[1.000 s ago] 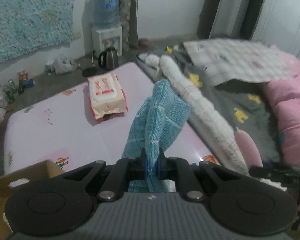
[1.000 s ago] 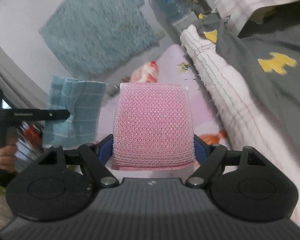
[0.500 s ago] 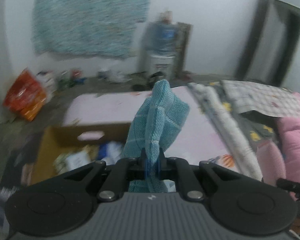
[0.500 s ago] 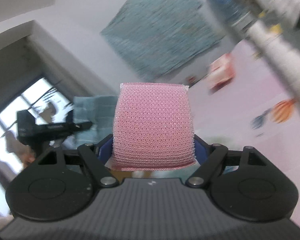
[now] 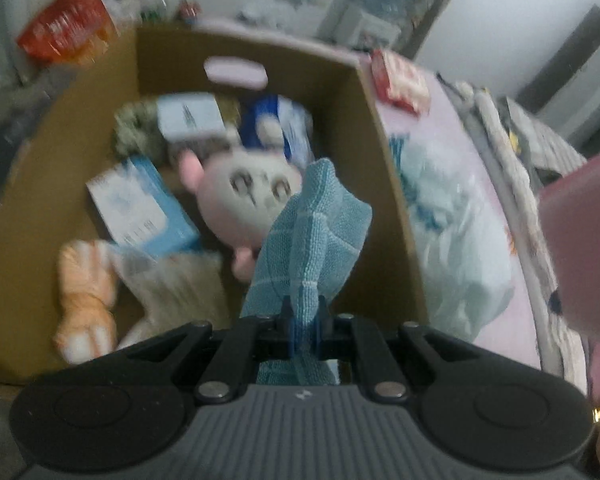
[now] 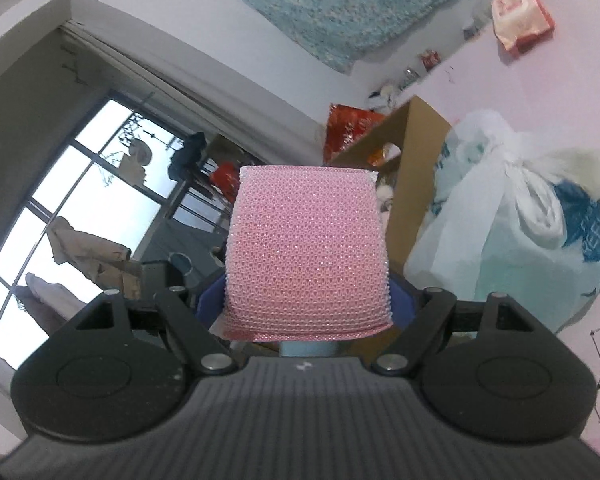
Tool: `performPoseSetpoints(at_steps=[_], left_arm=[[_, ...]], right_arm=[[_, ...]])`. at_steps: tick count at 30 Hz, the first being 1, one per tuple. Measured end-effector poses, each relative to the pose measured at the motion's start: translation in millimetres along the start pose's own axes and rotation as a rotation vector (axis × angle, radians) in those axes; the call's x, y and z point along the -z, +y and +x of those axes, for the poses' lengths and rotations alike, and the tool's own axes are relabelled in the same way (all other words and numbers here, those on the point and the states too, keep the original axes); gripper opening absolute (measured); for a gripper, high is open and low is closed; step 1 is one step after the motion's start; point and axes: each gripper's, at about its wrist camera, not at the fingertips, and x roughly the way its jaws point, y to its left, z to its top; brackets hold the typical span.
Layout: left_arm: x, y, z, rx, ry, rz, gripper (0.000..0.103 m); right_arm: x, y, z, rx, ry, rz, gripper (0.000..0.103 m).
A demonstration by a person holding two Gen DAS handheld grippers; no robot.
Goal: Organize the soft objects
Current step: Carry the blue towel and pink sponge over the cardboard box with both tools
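My left gripper (image 5: 303, 322) is shut on a light blue cloth (image 5: 311, 240) and holds it above the open cardboard box (image 5: 383, 152). The box holds a pink plush toy (image 5: 248, 192), an orange plush (image 5: 86, 296), blue-and-white packets (image 5: 140, 208) and other soft items. My right gripper (image 6: 307, 320) is shut on a pink mesh sponge (image 6: 305, 252); the sponge also shows at the right edge of the left wrist view (image 5: 579, 248). The same box (image 6: 411, 140) stands ahead of the right gripper.
A tied white plastic bag (image 6: 511, 216) lies on the pink mattress (image 6: 559, 80) beside the box, also in the left wrist view (image 5: 451, 232). A red-and-white wipes pack (image 6: 519, 16) lies farther off. A window (image 6: 80, 208) is at the left.
My left gripper has swung from facing the mattress and wall to looking down into the box, cloth still held. My right gripper has turned toward the box and bag, sponge still held.
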Motion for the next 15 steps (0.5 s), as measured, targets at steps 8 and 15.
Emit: performPoseSetpoints(at_steps=[8,15], left_arm=[[15,9,52,-0.027,0.135,0.007,0.011],[14,15,57,-0.003,0.172,-0.012,0.064]], right_arm=[[-5,-8,5,0.024,0.017,0.023,0.081],[-7,-12,27,0.001,0.061,0.051,0.081]])
